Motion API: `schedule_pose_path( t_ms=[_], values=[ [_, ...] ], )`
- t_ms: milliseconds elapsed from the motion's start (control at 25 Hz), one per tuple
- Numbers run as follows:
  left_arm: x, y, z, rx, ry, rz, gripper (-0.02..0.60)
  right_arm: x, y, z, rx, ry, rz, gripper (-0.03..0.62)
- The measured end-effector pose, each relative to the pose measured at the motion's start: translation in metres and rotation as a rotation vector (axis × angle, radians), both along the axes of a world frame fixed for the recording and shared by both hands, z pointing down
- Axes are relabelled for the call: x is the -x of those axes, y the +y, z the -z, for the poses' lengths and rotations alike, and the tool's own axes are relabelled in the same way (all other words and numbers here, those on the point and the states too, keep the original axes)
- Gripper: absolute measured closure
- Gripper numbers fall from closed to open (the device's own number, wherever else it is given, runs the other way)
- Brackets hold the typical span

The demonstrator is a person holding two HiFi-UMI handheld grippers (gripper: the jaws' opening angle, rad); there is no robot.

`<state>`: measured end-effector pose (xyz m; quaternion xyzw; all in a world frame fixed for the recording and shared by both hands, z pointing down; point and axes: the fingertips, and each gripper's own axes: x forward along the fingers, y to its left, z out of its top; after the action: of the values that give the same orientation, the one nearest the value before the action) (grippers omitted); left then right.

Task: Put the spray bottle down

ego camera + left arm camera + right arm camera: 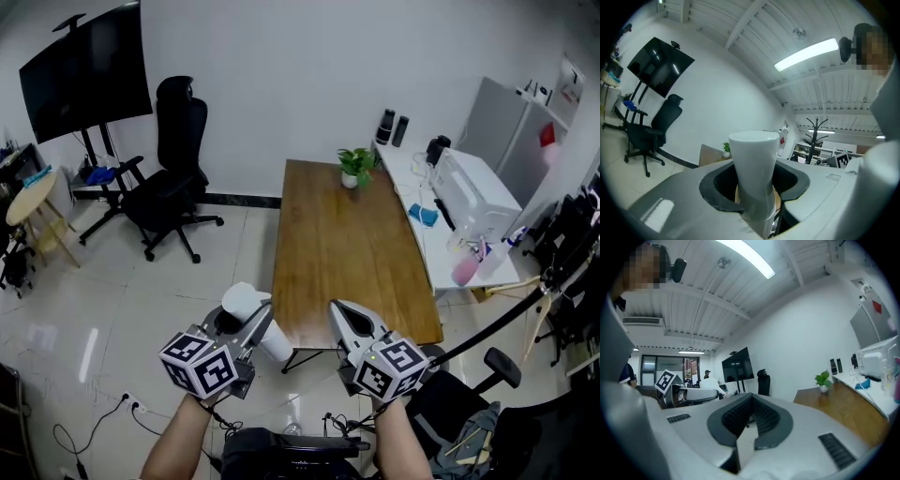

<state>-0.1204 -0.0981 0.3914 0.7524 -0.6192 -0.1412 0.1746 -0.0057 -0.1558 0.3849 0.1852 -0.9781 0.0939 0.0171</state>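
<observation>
- The left gripper (pixel 246 326) is part open, its jaws pressed on either side of the white spray bottle (pixel 277 345)
- In the left gripper view the spray bottle (pixel 754 164) stands up between the dark pads (pixel 717 197), with its wide flat end farthest from the camera
- The bottle is off any surface, over the tiled floor (pixel 187 281) just beside the near left corner of the wooden table (pixel 347 253)
- The right gripper (pixel 339 314) has its jaws closed together with nothing between them, and it sits at the near edge of the table
- A potted plant (pixel 354 167) stands at the far end of the table
- A black office chair (pixel 173 169) and a dark screen on a stand (pixel 89 66) are well off to the left
</observation>
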Motion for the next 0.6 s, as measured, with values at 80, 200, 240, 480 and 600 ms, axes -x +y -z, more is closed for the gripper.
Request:
schedule_pose_path(
  t_ms=[80, 200, 240, 480, 600],
  values=[
    [-0.011, -0.018, 0.001, 0.002, -0.005, -0.037, 0.388, -0.009, -0.014, 0.000, 0.003, 0.002, -0.028, 0.592],
    [-0.024, -0.043, 0.002, 0.001, -0.011, -0.094, 0.388, -0.022, -0.033, -0.001, 0.006, 0.007, -0.073, 0.592],
    [-0.028, -0.051, 0.002, 0.000, -0.011, -0.113, 0.388, -0.026, -0.038, -0.001, 0.006, 0.009, -0.090, 0.592],
    [-0.047, -0.112, 0.000, -0.019, -0.036, -0.228, 0.388, -0.046, -0.086, -0.004, -0.008, 0.023, -0.204, 0.592],
    [-0.052, -0.142, 0.001, -0.030, -0.054, -0.292, 0.388, -0.050, -0.111, -0.003, -0.013, 0.028, -0.260, 0.592]
  ],
)
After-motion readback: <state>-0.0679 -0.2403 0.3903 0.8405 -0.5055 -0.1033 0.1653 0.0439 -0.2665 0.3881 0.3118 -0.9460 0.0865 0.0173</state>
